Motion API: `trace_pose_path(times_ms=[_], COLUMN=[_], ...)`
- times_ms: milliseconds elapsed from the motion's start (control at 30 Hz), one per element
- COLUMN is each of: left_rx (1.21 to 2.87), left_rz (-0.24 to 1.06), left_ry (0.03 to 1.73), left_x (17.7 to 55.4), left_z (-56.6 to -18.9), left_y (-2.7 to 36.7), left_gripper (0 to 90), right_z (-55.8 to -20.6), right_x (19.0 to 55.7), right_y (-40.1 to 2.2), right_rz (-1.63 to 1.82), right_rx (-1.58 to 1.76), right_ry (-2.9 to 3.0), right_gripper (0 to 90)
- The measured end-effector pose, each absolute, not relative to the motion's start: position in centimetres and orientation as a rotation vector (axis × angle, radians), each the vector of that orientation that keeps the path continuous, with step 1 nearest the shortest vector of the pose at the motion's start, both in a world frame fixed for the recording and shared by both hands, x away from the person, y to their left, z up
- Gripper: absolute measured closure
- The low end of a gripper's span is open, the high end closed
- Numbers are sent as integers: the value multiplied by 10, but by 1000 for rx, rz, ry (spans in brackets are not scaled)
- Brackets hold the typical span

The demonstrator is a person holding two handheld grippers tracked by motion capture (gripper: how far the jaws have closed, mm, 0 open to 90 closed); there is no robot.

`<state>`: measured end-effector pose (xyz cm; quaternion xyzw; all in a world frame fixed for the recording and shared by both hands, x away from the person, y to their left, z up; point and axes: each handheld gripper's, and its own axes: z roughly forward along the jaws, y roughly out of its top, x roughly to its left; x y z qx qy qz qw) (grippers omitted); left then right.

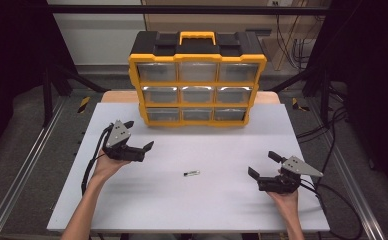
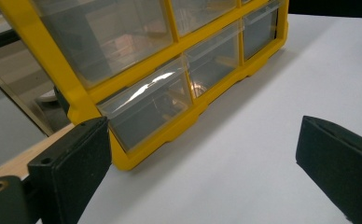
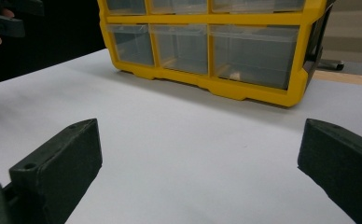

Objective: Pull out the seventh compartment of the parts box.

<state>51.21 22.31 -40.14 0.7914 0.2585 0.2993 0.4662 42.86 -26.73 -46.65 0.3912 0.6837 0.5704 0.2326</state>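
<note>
on the white table [image 1: 132, 200], both the left hand-held gripper [image 1: 141, 135] and right hand-held gripper [image 1: 263, 164] gape, flanking a small vial [image 1: 191, 173].

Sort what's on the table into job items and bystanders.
In the job: yellow drawer organizer; small dark-tipped part lying mid-table; left gripper and right gripper, both open and empty.
Lying about: cables on the floor; wooden board behind the table.

A white table top [image 1: 132, 200] rests on a wooden bench edge [image 1: 117, 96] inside a black metal frame [image 1: 47, 85]. Grey carpeted floor [image 1: 22, 130] surrounds it, marked with yellow-black hazard tape [image 1: 83, 104]. Aluminium rails [image 1: 19, 175] flank both sides. Cables [image 1: 294, 47] hang against the rear wall [image 1: 97, 37].
</note>
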Motion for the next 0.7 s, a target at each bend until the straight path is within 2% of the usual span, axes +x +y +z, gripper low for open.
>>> trace_pose_path(times_ms=[700], left_rx=[2115], left_rz=[797], left_ry=[533], left_x=[541], left_z=[-390], left_y=[190], left_gripper=[41], right_z=[-467], right_x=[430], right_y=[-267], right_rz=[1561], right_rx=[1063], right_ry=[1890], right_gripper=[5])
